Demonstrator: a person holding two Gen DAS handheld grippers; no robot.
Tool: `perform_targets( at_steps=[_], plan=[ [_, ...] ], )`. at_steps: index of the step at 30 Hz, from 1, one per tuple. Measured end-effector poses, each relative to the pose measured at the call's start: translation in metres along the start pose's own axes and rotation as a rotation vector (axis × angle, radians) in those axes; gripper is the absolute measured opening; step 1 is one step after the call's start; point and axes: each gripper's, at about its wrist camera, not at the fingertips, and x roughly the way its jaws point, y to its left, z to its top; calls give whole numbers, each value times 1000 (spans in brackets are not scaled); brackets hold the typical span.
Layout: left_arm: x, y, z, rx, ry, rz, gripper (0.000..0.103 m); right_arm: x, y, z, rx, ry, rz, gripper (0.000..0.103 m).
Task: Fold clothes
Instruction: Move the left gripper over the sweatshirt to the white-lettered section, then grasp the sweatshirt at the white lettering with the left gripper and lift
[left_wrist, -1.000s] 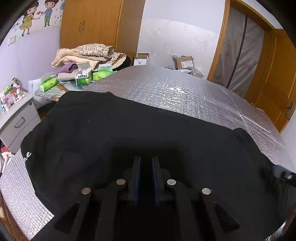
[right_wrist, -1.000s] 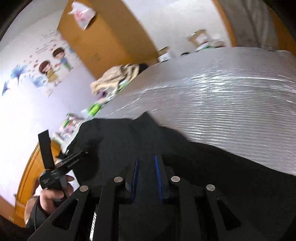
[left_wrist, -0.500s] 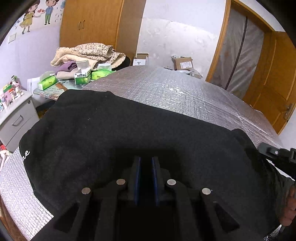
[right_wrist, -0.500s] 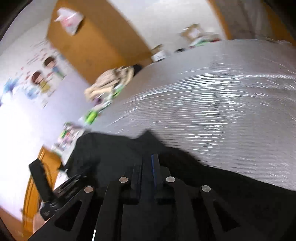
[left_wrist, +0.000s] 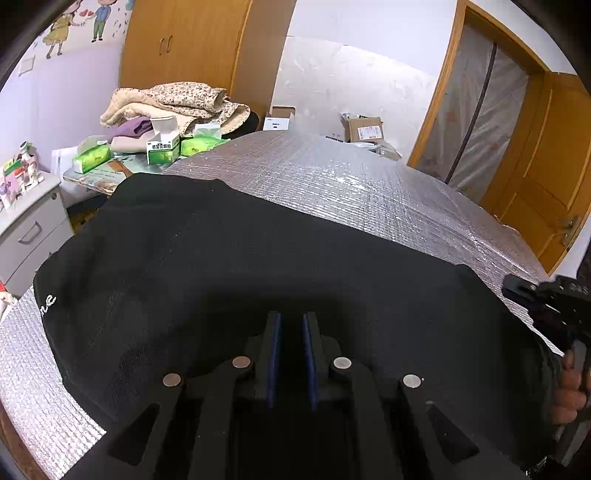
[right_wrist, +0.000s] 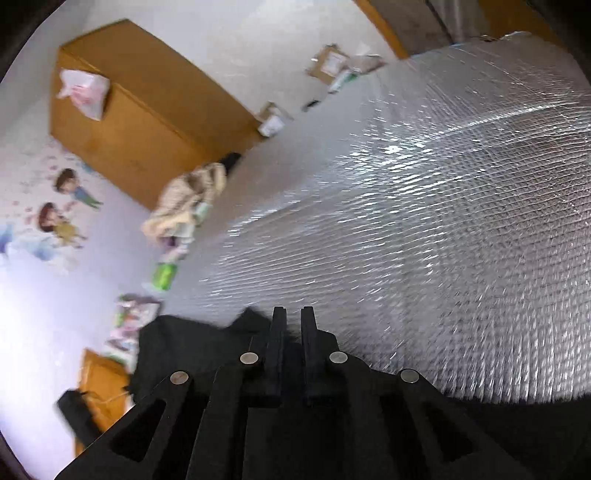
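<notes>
The black garment (left_wrist: 258, 266) lies spread across the near part of the silver mat (left_wrist: 369, 184), both grippers low at its near hem, apparently for a fold: left gripper (left_wrist: 291, 332) narrowly parted, grip unclear, right gripper (right_wrist: 293, 328) closing on cloth.

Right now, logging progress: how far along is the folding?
Done: the black garment lies spread on the silver mat. In hand: left gripper and right gripper, which is closing, sit at its near edge. Left: no completed fold shows.
</notes>
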Motion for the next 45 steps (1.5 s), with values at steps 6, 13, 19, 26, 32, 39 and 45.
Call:
perform_targets(
  at_steps=[6,13,19,26,32,39,45],
  plan=[
    [-15,9,-2,-18,-57,28,12,-7,-25,-4,51,50,-59,10],
    [-49,53,-11,-79,-164,151,13,-46,-22,-22,-55,24,-36,10],
    [-54,102,-16,-250,-128,127,13,-39,-49,-40,-36,57,-12,5],
    [-79,124,-25,-343,-197,106,20,-37,-43,-42,-46,43,4,6],
    [-64,138,-22,-435,-142,41,25,-34,-42,-41,-48,40,4,6],
    [-43,152,-11,-526,-103,-12,26,-33,-42,-40,-46,38,7,6],
    [-51,158,3,-505,-196,-32,26,-31,-43,-40,-44,38,10,6]
  ],
)
